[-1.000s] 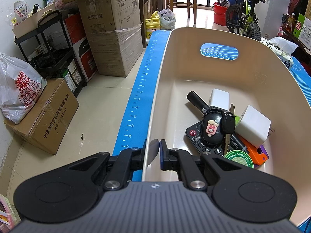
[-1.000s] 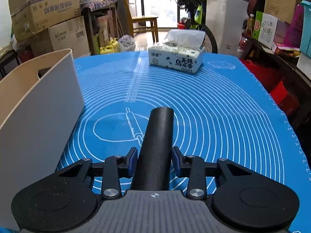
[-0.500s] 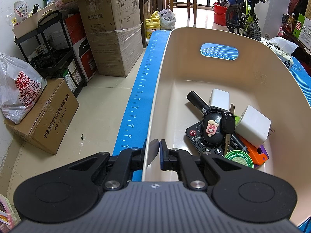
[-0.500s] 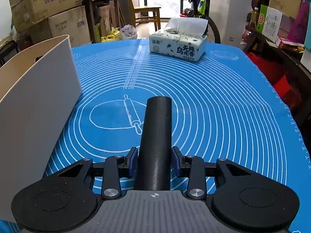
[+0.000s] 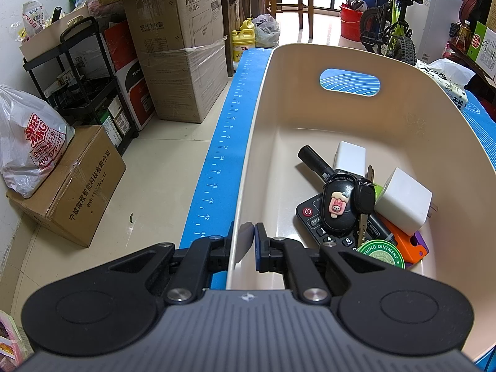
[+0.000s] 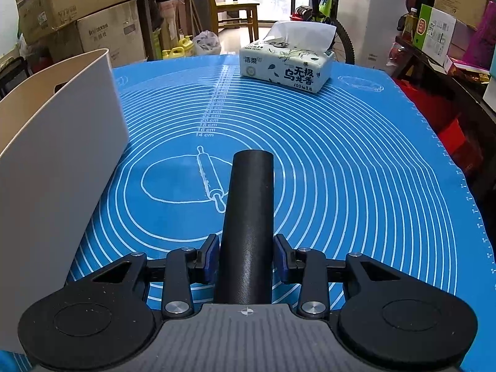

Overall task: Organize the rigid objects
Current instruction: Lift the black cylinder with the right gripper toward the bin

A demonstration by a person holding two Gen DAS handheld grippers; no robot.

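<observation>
We note the blue mat (image 6: 356, 167) as the largest surface; in the right wrist view it lies bare from 10 to 3 o'clock, its far edge at 12 and its right edge dropping off at 3. The tissue pack (image 6: 286, 65) sits near the far edge at 12, well apart from everything else.

The beige bin (image 5: 412, 117) stands on the mat's left strip; its outer wall (image 6: 62, 155) fills 9 o'clock in the right view. Inside, the floor is open at 12 below the handle slot, while the clutter sits toward 3: remote (image 5: 313, 217), two white chargers (image 5: 403, 204), key fob (image 5: 336, 206), marker (image 5: 313, 161), ointment tin (image 5: 380, 254).

Left gripper (image 5: 247, 245): jaws pressed together on the bin's near-left rim, one finger outside, one inside.

Right gripper (image 6: 246, 257): jaws pinch the black tube (image 6: 249, 217), which points toward 12 above the mat, just right of the bin wall, not touching it.
</observation>
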